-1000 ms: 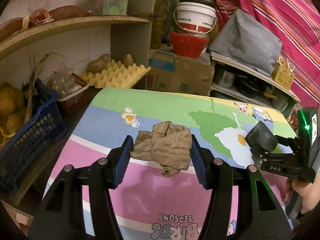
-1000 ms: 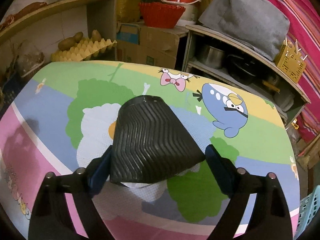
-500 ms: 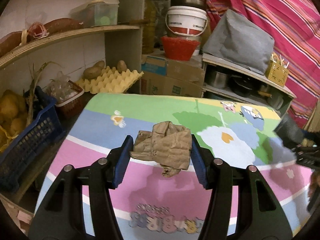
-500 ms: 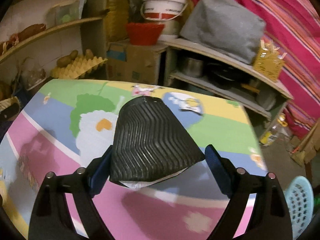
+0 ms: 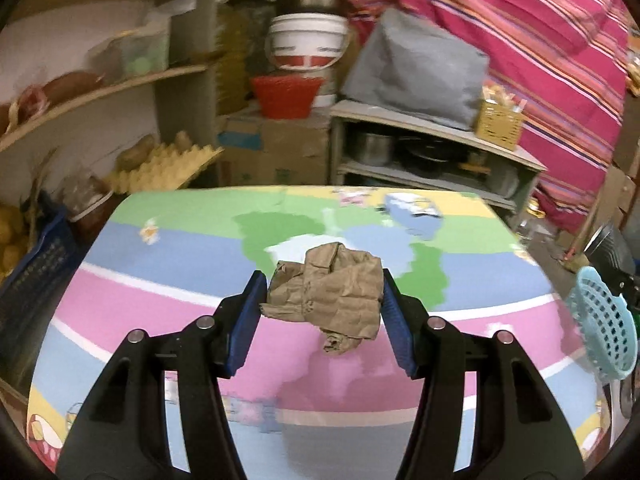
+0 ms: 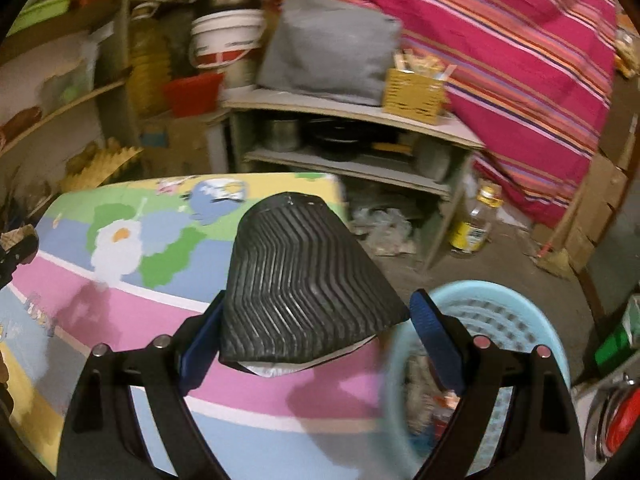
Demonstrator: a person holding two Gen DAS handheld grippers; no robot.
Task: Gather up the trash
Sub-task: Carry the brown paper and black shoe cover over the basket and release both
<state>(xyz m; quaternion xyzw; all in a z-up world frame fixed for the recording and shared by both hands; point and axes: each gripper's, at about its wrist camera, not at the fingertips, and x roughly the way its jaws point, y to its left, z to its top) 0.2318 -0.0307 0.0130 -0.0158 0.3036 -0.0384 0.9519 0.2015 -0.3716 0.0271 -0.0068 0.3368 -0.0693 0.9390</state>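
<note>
My left gripper [image 5: 322, 304] is shut on a crumpled brown paper wad [image 5: 328, 300], held above the colourful cartoon table mat [image 5: 160, 280]. My right gripper [image 6: 316, 328] is shut on a black ribbed paper cup [image 6: 300, 284], held over the table's right edge beside a light blue perforated basket [image 6: 500, 320] that holds some trash. The basket also shows at the right edge of the left wrist view [image 5: 604, 328].
Shelves with pots [image 6: 344, 140], a white bucket [image 5: 308, 44], a red bowl [image 5: 286, 94], a cardboard box [image 5: 276, 152] and egg trays [image 5: 164, 168] stand behind the table. A dark blue crate [image 5: 28, 276] is at left. A bottle [image 6: 476, 224] stands on the floor.
Both grippers have swung to the right with their loads. The blue basket has come into both views, and the right gripper now sits at the table's right edge beside it.
</note>
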